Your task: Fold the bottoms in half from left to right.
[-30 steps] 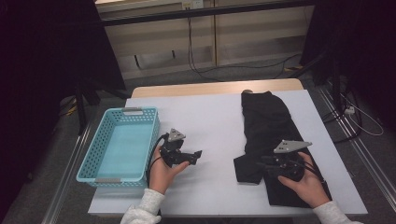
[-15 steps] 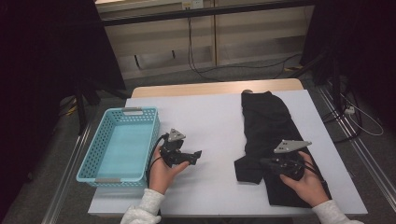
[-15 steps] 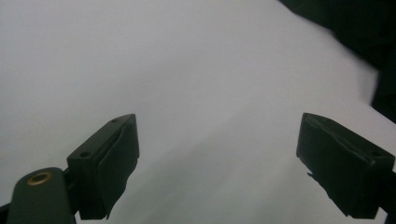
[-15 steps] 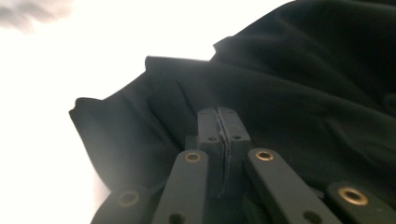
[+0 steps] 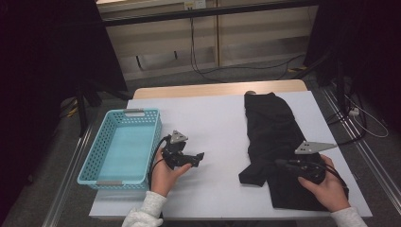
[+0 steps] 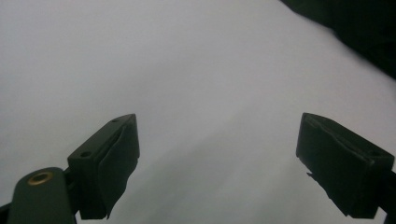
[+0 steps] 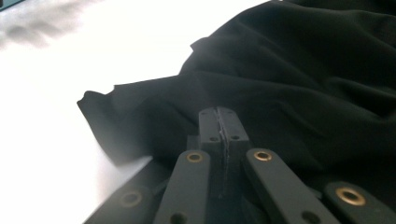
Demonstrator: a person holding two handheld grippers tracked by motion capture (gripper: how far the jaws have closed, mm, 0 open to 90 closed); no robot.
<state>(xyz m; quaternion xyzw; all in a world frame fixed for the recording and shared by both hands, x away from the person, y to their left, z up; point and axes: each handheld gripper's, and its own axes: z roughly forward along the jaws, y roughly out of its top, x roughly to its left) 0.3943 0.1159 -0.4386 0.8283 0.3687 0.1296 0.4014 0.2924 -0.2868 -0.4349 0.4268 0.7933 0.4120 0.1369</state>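
Note:
A black garment (image 5: 272, 127) lies crumpled lengthwise on the right half of the white table (image 5: 213, 118), with one flap sticking out to the left near the front. My right gripper (image 5: 280, 163) hovers low over the garment's front part, pointing left. Its jaws are pressed together, and in the right gripper view the right gripper (image 7: 219, 113) shows no cloth between the pads, with the garment (image 7: 303, 70) spread just beyond them. My left gripper (image 5: 197, 158) rests on bare table left of centre. In the left gripper view, the left gripper (image 6: 219, 154) stands wide open and holds nothing.
A light blue plastic basket (image 5: 142, 113) sits with nothing in it at the table's left edge, close beside the left hand. Bare white tabletop lies between the two grippers. Cables and dark stands occupy the floor behind and to the right of the table.
My right gripper has shifted to the right over the garment's front part and its jaws have come together. The garment and the left gripper have stayed put.

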